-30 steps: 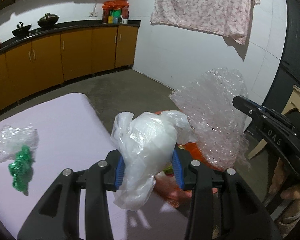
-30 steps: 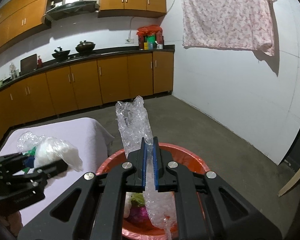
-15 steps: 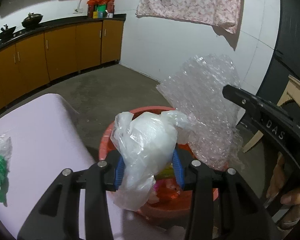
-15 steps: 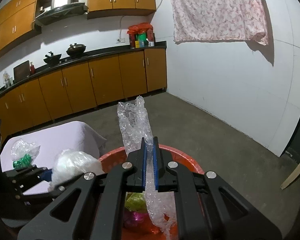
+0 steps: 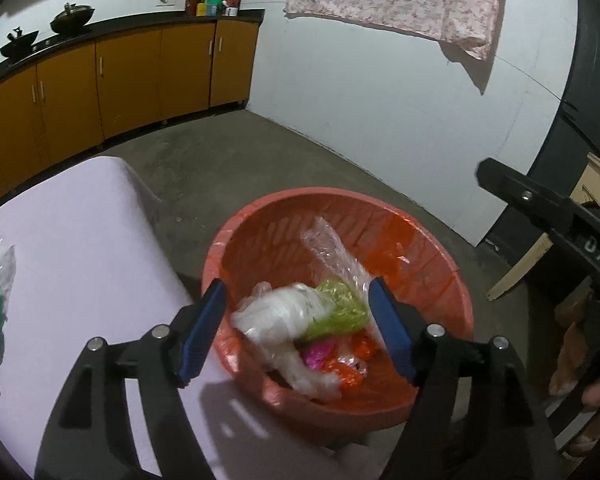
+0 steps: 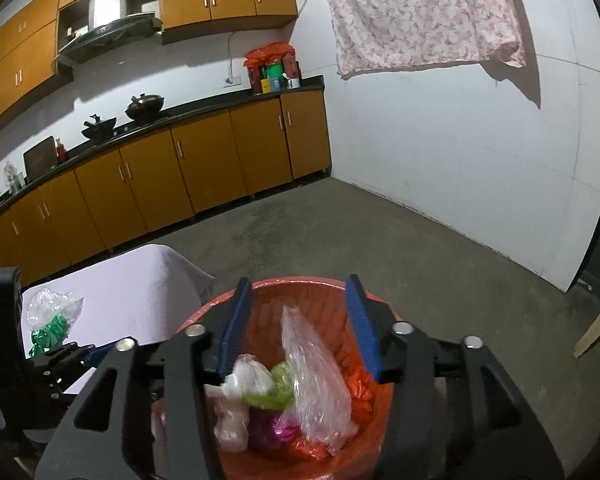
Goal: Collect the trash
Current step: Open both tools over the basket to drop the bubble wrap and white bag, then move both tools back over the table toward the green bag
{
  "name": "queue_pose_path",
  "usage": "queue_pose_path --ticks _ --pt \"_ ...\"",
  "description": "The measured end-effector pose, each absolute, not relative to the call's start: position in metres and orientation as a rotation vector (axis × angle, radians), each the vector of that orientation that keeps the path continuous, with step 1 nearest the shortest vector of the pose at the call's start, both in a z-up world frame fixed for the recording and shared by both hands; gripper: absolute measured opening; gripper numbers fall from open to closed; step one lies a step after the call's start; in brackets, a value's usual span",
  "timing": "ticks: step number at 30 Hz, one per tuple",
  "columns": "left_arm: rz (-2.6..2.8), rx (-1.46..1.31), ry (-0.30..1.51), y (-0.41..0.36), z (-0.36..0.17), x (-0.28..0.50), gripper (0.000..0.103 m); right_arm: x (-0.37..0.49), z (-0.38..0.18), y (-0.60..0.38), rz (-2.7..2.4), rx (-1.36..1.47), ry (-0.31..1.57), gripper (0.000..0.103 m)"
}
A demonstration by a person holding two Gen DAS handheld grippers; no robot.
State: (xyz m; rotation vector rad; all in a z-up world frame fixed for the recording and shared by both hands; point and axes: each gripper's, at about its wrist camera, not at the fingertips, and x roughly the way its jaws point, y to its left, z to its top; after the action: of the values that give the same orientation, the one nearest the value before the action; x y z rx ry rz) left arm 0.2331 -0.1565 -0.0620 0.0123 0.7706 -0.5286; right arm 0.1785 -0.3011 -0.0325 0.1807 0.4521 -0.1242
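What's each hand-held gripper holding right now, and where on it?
Nothing. Left hand-held gripper and right hand-held gripper are both open; white bag and bubble wrap lie in the red basket.

The left gripper (image 5: 296, 330) has its jaws spread wide, nothing between them. The right gripper (image 6: 298, 326) is likewise spread wide and empty, just beside the left.

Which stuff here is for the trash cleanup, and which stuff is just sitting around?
For the job:
red basket
white bag in it
bubble wrap in it
clear bag with green scrap on the table
left gripper, open
right gripper, open

Just lying about:
pots
floral cloth
cabinets
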Motion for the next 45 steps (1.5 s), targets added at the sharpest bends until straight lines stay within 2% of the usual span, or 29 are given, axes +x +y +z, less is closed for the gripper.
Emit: queue_pose_path --ticks 3,6,14,28,39,45 --pt "-0.491 0.015 0.750 -0.146 -0.058 0.230 0.080 0.174 -0.030 -0.297 -0.133 0.176 0.437 0.076" --pt "-0.439 0.006 0.731 -0.126 -0.054 0.226 0.085 0.171 -0.028 -0.287 -0.131 0.166 0.426 0.082" --pt "-0.242 -0.011 0.671 -0.042 -0.043 0.208 0.088 0.179 -0.025 -0.232 -0.009 0.120 0.427 0.092" --pt "0.211 -0.058 0.632 0.160 -0.050 0.160 0.093 0.205 -0.041 -0.079 0.304 0.040 0.525 0.092" --pt "0.356 -0.122 0.614 0.240 -0.056 0.128 0.095 0.221 -0.064 0.012 0.384 0.000 0.638 0.092" --pt "0.395 -0.168 0.605 0.274 -0.055 0.120 0.095 0.242 -0.081 0.041 0.349 0.035 0.710 0.088"
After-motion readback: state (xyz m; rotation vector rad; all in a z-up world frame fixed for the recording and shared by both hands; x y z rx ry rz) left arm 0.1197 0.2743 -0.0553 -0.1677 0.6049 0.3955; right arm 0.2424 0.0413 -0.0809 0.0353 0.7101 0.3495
